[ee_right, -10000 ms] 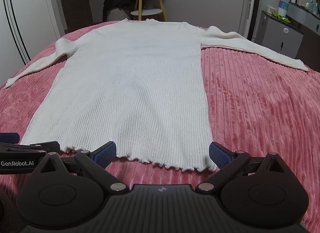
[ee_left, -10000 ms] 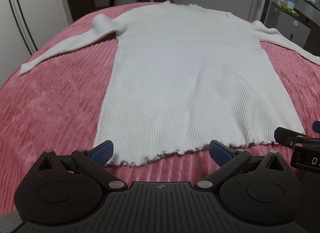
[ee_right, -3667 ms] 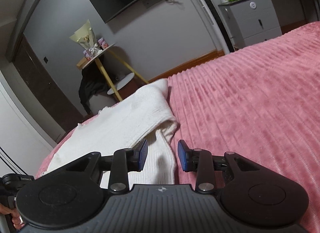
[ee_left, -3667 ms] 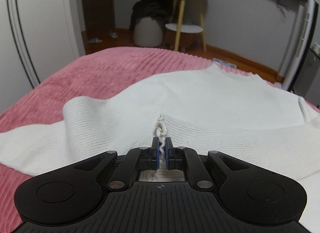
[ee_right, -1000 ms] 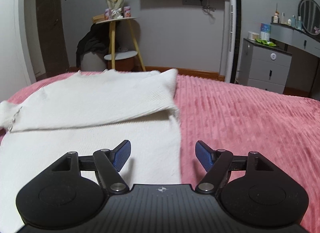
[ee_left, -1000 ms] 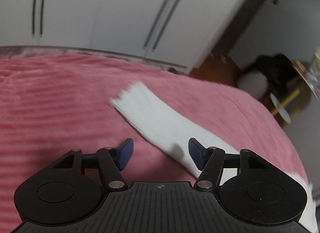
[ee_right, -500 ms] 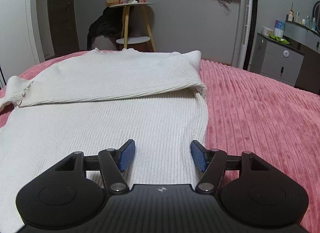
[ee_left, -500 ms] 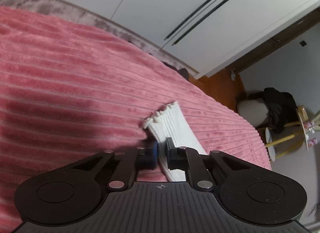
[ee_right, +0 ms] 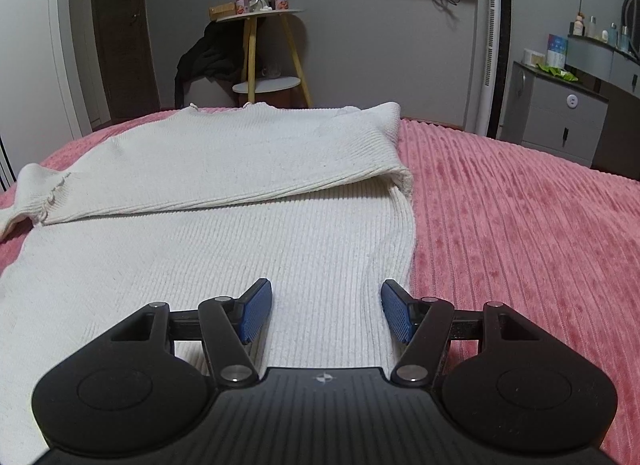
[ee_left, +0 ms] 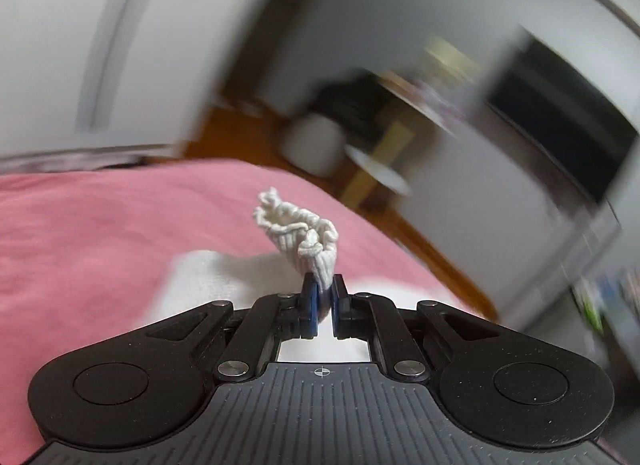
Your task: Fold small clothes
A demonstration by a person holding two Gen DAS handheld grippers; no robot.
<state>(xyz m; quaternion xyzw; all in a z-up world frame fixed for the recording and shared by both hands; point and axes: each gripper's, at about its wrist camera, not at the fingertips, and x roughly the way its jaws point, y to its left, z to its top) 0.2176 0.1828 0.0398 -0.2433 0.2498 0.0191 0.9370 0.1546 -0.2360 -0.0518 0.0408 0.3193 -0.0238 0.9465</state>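
- Your left tool (ee_left: pixel 324 297) is clamped on the frilled cuff (ee_left: pixel 298 231) of the sweater's left sleeve, lifted above the bed (ee_left: pixel 100 233).
- Your right tool (ee_right: pixel 326 311) hangs open over the sweater (ee_right: pixel 224 249), gripping nothing.
- Done: right sleeve (ee_right: pixel 240 169) lies folded across the chest.
- Left, by my judgement: lay the left sleeve across, then fold the body.

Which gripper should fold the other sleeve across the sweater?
Left. The left gripper is already shut on the sleeve cuff, lifted over the bed. The right gripper is open and empty over the sweater.
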